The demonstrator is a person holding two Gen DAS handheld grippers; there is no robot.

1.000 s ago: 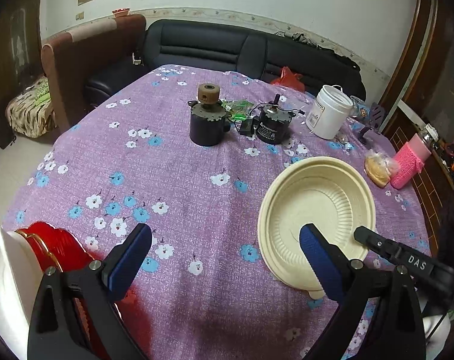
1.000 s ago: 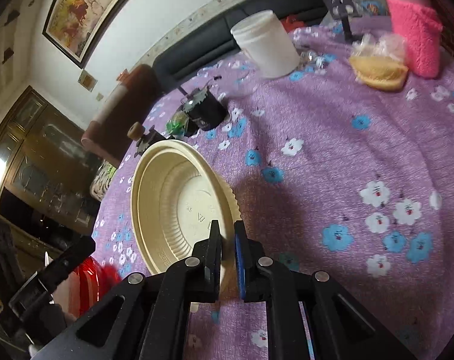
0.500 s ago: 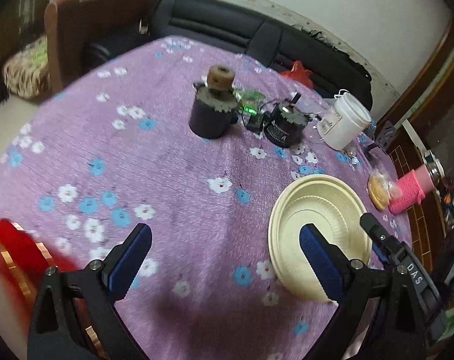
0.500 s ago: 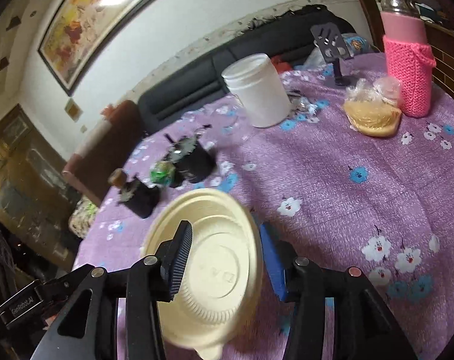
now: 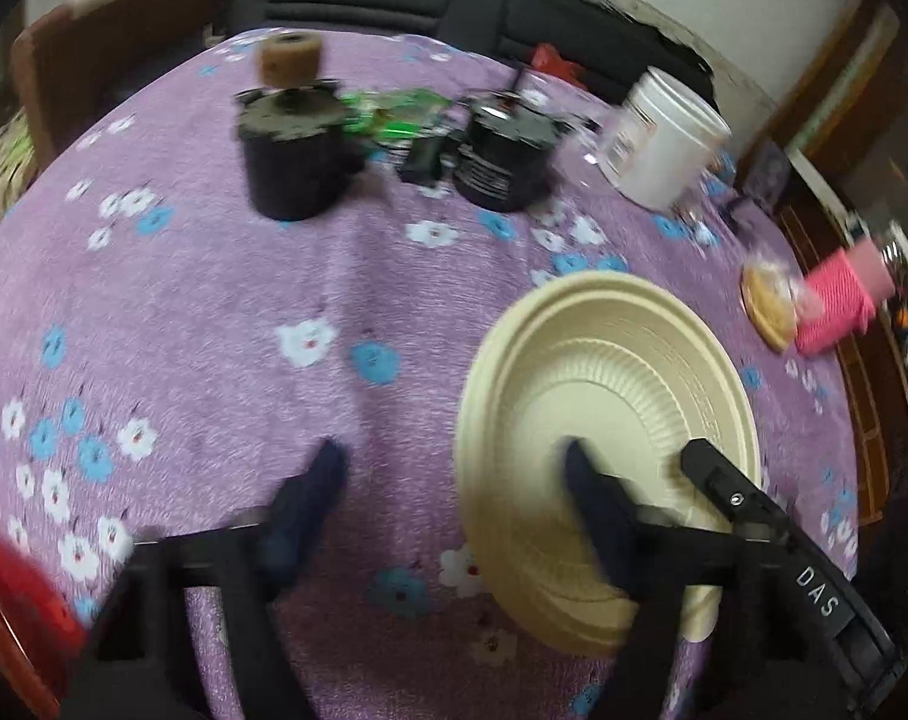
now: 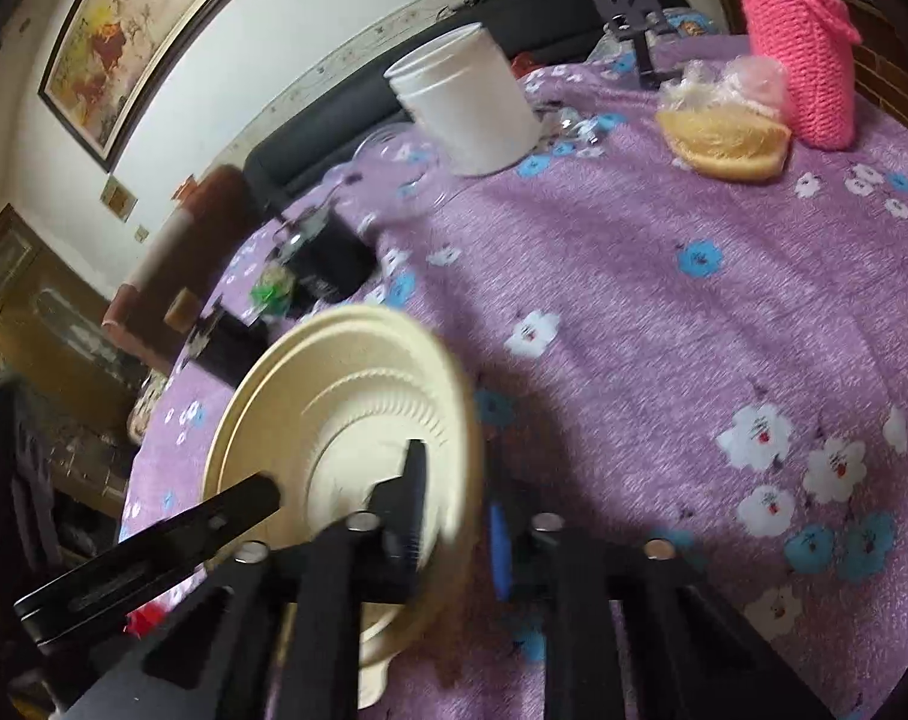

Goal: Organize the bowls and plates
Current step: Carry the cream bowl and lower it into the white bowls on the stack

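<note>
plate [image 5: 622, 360] on table [image 5: 213, 312], tub [image 5: 664, 138] behind it

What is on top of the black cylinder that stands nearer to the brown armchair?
A brown wheel-like piece sits on the black cylinder, above its toothed disc. What joins them cannot be seen: the wheel covers it, and the picture is blurred.

On the purple flowered tablecloth [image 5: 225, 324] stand two black motors [image 5: 294, 162], a white plastic jar [image 6: 466, 102], a pink knitted bottle cover [image 6: 805, 60] and a bagged bun [image 6: 724, 141]. Behind is a black sofa [image 5: 393, 6].
</note>
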